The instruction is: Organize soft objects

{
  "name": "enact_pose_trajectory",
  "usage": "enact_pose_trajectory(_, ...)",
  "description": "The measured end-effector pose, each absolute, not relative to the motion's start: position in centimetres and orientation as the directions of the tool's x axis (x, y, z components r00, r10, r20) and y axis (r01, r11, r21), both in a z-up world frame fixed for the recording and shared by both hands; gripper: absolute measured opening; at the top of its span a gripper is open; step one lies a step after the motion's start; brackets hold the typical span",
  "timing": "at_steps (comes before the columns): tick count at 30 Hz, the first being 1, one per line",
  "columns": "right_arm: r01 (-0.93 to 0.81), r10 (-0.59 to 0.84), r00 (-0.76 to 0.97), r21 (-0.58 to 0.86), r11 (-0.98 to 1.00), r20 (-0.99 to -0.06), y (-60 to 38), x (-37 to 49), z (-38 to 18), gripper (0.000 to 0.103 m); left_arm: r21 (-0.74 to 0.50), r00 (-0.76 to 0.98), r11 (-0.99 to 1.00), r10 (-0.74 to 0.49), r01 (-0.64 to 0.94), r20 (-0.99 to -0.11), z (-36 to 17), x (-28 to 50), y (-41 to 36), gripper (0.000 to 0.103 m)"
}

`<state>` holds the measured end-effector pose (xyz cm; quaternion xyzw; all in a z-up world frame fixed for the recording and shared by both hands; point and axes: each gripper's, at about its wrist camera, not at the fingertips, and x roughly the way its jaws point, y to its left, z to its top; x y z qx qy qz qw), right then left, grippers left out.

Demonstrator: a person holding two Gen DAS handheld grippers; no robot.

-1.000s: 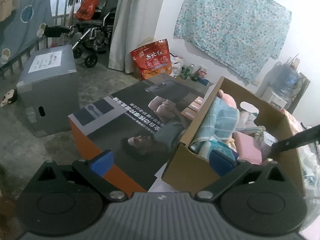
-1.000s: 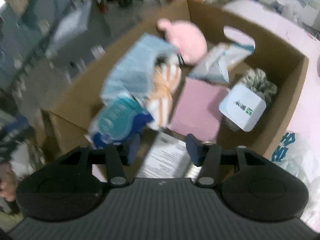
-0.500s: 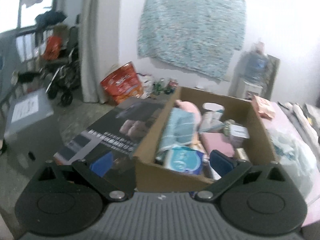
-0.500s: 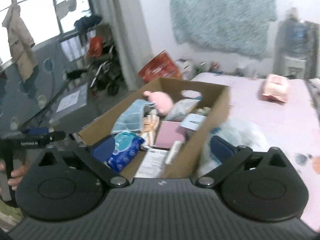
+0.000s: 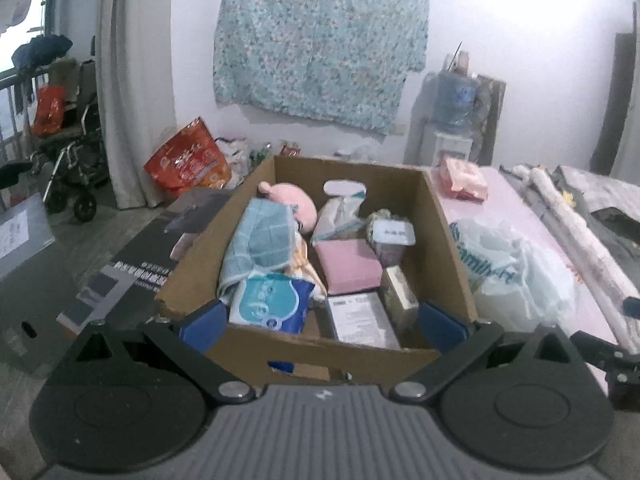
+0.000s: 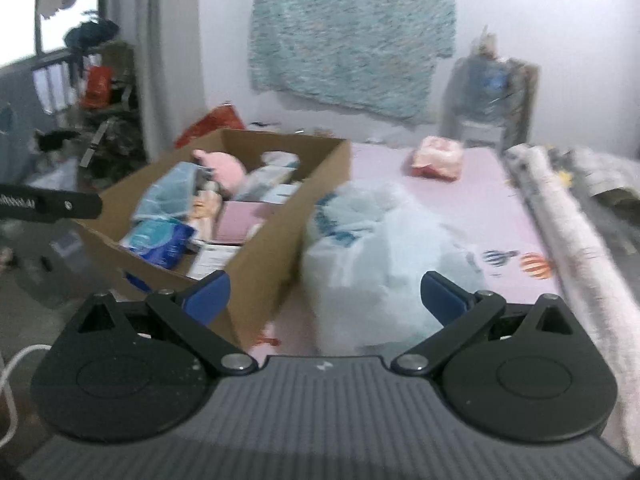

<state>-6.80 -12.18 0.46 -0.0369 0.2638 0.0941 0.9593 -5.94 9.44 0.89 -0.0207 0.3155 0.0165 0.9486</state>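
Note:
An open cardboard box [image 5: 440,216] holds a pink plush [image 5: 294,204], a blue checked cloth [image 5: 264,236], a blue wipes pack [image 5: 272,302], a pink pad [image 5: 348,266] and small packets. My left gripper [image 5: 322,322] is open and empty, in front of the box's near wall. My right gripper [image 6: 324,294] is open and empty, facing a white plastic bag [image 6: 384,248] right of the box [image 6: 272,236]. A pink wipes pack [image 6: 436,158] lies on the pink mat [image 6: 500,212] behind.
A rolled mat [image 5: 580,248] lies along the right. A water dispenser [image 5: 454,120] stands at the wall, a red bag [image 5: 188,160] at the left. A grey box [image 5: 20,264] and a flat printed carton [image 5: 136,264] sit left of the box.
Both grippers pulled back from the box and levelled out. The right gripper opened wide and swung right toward the plastic bag. The left view now faces the box head-on.

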Motion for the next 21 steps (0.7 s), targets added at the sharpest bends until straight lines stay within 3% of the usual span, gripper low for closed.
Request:
enact_pose_trajectory(8,-0.090,0.068,0.874,-0.022,0.996,-0.481,-12.8,-8.4,0.3,0.102,0.093,0.748,0.995,0.084,-0.029,-0.658,0.2,-5.1,7.1,0.103)
enact_pose_trajectory(14,-0.074,0.096,0.852,0.064,0.995,-0.514,-13.3,-8.4,0.2,0.102,0.083,0.740,0.997,0.050,0.008,-0.671,-0.2,-4.8,6.3,0.103)
enact_pose_trajectory(21,-0.050,0.081,0.809,0.070,0.996,-0.582,-12.9,-7.1,-0.9,0.102,0.100,0.715,0.994,0.045,0.036,-0.698,-1.1,-4.1,5.9,0.103)
